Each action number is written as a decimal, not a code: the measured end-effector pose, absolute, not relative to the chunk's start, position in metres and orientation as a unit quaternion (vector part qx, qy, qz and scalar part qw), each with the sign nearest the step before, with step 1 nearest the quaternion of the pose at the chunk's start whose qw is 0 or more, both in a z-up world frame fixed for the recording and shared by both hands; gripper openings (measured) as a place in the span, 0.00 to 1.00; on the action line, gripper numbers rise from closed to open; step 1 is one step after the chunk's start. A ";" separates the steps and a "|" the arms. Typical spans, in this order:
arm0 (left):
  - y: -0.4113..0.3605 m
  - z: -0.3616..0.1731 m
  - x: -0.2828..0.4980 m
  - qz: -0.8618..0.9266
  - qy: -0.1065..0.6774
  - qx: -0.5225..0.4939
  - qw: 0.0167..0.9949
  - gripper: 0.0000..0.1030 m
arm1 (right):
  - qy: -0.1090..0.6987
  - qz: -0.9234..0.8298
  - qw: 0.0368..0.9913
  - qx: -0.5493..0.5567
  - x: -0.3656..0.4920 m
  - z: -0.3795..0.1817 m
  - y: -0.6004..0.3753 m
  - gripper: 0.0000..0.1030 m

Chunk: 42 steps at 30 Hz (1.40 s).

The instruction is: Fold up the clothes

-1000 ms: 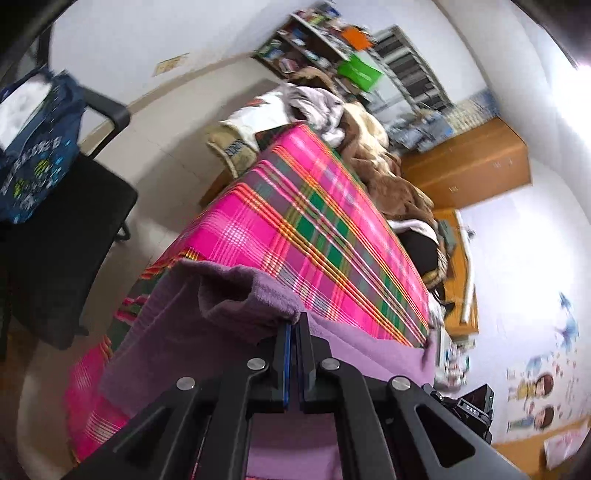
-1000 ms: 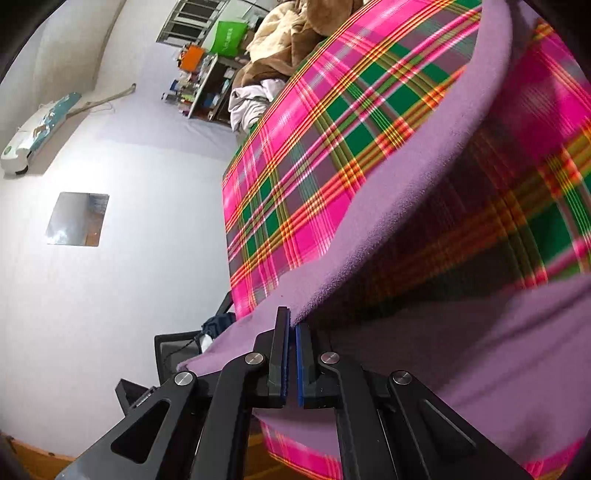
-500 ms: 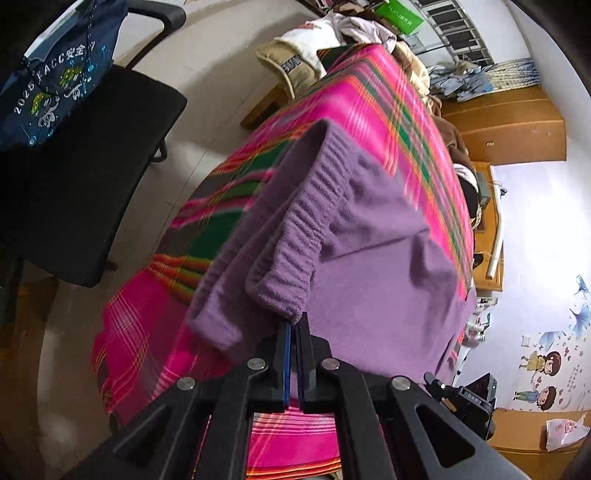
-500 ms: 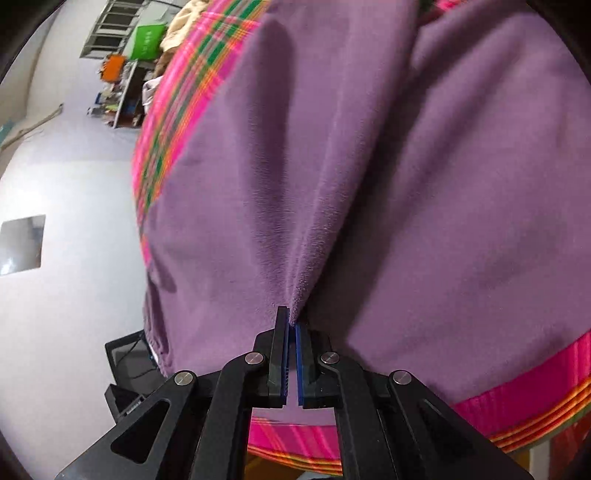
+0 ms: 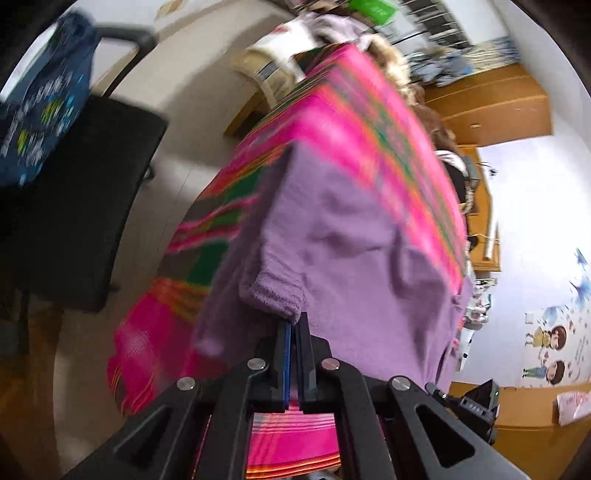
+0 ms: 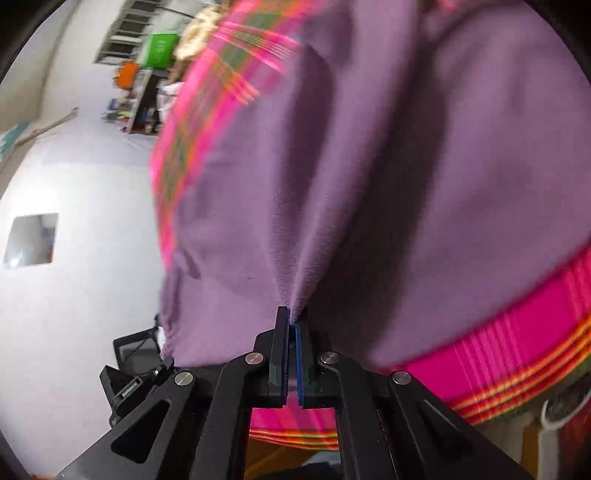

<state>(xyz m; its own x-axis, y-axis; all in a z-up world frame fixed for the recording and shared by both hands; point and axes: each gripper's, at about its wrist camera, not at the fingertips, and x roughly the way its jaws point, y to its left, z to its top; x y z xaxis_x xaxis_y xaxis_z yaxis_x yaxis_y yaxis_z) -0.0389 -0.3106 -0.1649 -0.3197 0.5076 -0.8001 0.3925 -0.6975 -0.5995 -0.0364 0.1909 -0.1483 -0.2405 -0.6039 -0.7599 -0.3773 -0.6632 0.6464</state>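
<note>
Ahead of each claw, the purple sweater lies on the plaid-covered surface; the left claw pinches its cuff, the right claw its fabric.

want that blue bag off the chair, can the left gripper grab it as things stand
Probably not. The left gripper is shut on the purple sweater's cuff, and the blue bag hangs on the black chair away from the bed.

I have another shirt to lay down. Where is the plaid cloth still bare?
Bare plaid cloth runs beyond the purple sweater, up to the clothes heap at the far end. A narrow strip borders the near edge. The far end is crowded.
</note>
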 end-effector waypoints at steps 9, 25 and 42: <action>-0.312 -0.144 -0.029 0.735 -0.358 -0.573 0.058 0.02 | -0.400 -0.682 0.085 0.607 -0.014 -0.152 0.198 0.02; -0.325 -0.179 -0.021 0.713 -0.357 -0.601 0.049 0.02 | -0.388 -0.670 0.070 0.630 -0.006 -0.169 0.201 0.02; -0.327 -0.180 -0.022 0.717 -0.345 -0.603 0.053 0.02 | -0.361 -0.671 0.064 0.644 -0.011 -0.159 0.203 0.04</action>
